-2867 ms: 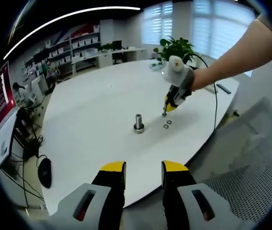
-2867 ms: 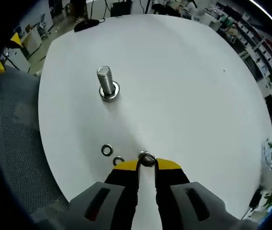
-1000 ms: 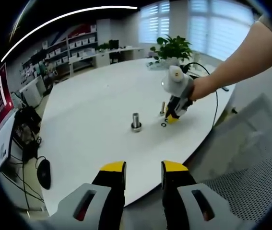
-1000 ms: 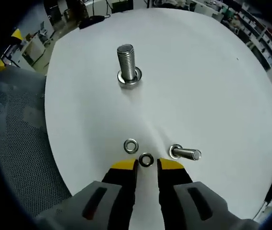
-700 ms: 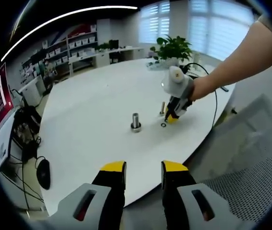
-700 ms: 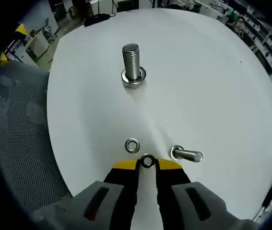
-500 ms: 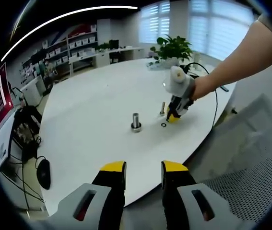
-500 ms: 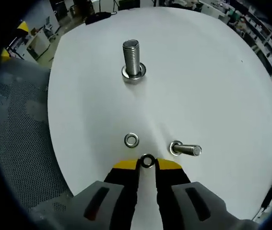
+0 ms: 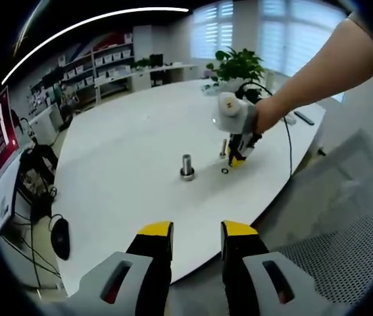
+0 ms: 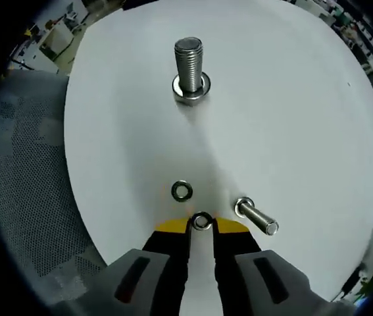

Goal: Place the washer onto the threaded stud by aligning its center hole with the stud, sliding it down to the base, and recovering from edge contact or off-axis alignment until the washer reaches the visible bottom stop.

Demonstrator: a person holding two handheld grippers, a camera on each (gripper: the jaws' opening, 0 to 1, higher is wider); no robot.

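In the left gripper view, the left gripper (image 9: 196, 240) is hanging off the near edge of the white table (image 9: 127, 151), jaws spread with nothing between them. Farther in, the stud (image 9: 187, 167) is standing upright near the table's middle. Just right of it, the right gripper (image 9: 237, 157) is pointing down at the tabletop, a hand (image 9: 265, 113) wrapping its body.

In the right gripper view, a loose washer (image 10: 182, 191) is lying flat just beyond the yellow tips. The right gripper (image 10: 201, 228) is pinching a second washer (image 10: 202, 220) right at the tips, jaws nearly together on it, well short of the stud (image 10: 190, 68). To the right, a bolt (image 10: 256, 218) is lying on its side.
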